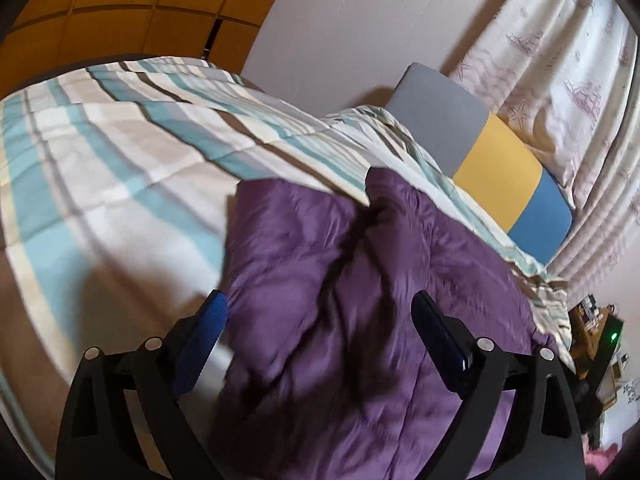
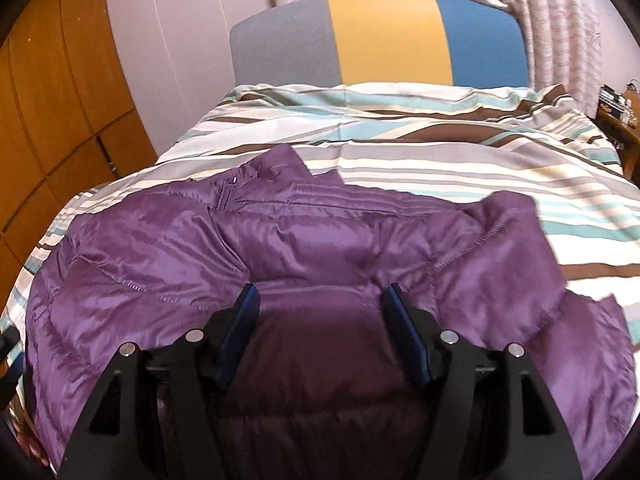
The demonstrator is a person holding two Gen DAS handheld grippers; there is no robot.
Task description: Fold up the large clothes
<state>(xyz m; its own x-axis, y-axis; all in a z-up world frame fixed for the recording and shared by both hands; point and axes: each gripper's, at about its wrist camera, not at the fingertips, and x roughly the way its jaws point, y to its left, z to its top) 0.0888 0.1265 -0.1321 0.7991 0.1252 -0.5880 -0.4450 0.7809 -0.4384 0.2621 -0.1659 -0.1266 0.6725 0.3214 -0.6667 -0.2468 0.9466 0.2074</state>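
— What is seen from the left wrist?

— A purple quilted jacket (image 1: 352,300) is spread on a bed covered by a striped duvet (image 1: 100,168) in teal, cream, grey and brown. The left gripper (image 1: 320,312) is held over the jacket with its fingers released and wide apart; nothing is clasped between them. The blue-padded finger (image 1: 200,344) at 8 o'clock is set over the jacket's edge, where purple cloth meets the duvet, while the other finger at 4 o'clock is set over the jacket itself. Whether the cloth is touched cannot be told. A headboard (image 1: 492,160) banded grey, yellow and blue is shown at 2 o'clock, a patterned curtain (image 1: 568,60) beyond it, and wooden cupboard doors (image 1: 120,12) at 11 o'clock.

— And from the right wrist?

— The jacket (image 2: 320,248) is shown lying across the near part of the bed, its zipped collar (image 2: 240,188) turned toward 11 o'clock. The right gripper (image 2: 320,308) is held low over the middle of the garment, fingers parted, with nothing pinched between them; only purple fabric is seen in the gap. The striped duvet (image 2: 440,160) is stretched out toward 12 o'clock, where the headboard (image 2: 380,40) is stood against the wall. Wooden cupboard doors (image 2: 52,120) are seen at 9 o'clock and a cluttered side table (image 2: 620,112) at 3 o'clock.
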